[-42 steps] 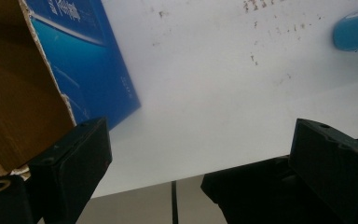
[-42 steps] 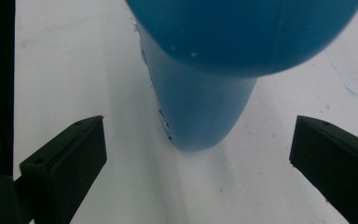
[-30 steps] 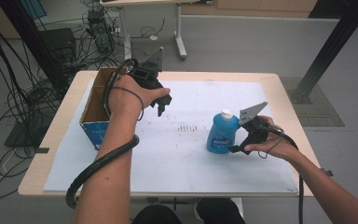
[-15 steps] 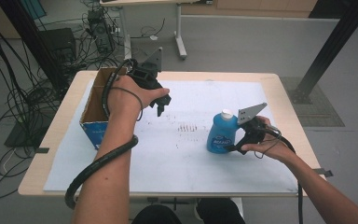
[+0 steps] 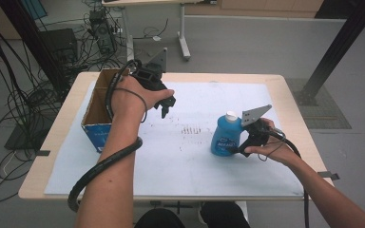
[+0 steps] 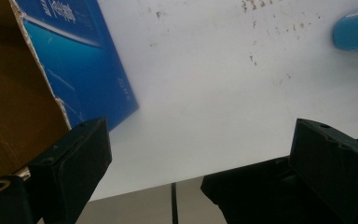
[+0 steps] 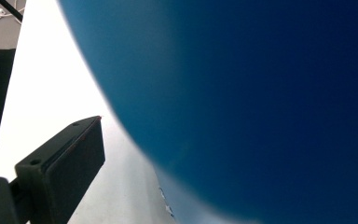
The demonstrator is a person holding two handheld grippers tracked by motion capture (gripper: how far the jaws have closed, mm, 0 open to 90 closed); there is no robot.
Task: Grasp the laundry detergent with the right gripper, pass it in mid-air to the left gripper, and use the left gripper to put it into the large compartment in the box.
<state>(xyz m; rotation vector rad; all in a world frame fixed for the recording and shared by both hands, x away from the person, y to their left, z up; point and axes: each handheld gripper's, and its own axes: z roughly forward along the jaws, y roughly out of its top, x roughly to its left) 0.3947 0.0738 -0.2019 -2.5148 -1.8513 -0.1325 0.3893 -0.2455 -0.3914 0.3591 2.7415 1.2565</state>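
Observation:
A blue bottle with a white cap stands upright on the white sheet, right of centre. My right gripper is low at the bottle's right side, with the bottle's body between its jaws. In the right gripper view the blue bottle looms very close, and one black pad stands apart from it; the other jaw is hidden. My left gripper hovers open above the sheet beside a cardboard box. Its wide-spread jaws hold nothing.
The open box, brown inside and blue outside, sits at the table's left edge. Small dark marks dot the sheet's middle. Cables and equipment lie on the floor at left, and a black post rises at the back right.
My right gripper has slid a little left, closer around the bottle. The left hand and its gripper have stayed where they were.

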